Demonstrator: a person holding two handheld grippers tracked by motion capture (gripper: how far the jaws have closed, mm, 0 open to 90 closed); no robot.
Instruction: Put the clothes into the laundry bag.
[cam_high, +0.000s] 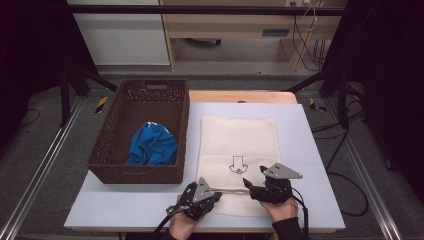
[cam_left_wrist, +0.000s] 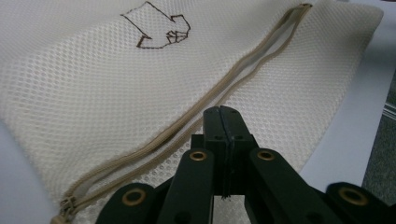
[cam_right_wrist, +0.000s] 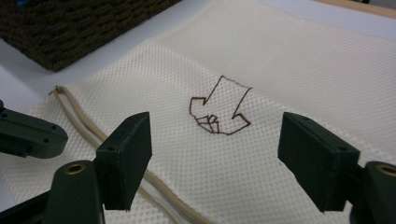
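A cream mesh laundry bag (cam_high: 239, 137) lies flat on the table, with a brown arrow logo (cam_high: 236, 165) and a tan zipper (cam_high: 232, 190) across its near end. The zipper (cam_left_wrist: 187, 130) is partly parted. My left gripper (cam_high: 218, 193) rests at the bag's near left; its jaws (cam_left_wrist: 222, 113) are shut, tips on the mesh just beside the zipper, and I cannot tell whether fabric is pinched. My right gripper (cam_high: 255, 176) hovers over the bag (cam_right_wrist: 289, 60), open wide, with the arrow logo (cam_right_wrist: 218, 112) framed between its jaws (cam_right_wrist: 217, 130).
A brown wicker basket (cam_high: 145, 175) stands left of the bag, holding a crumpled blue cloth (cam_high: 152, 145). The pale table top (cam_high: 310, 150) has bare room right of the bag. Its front edge runs just under the hands.
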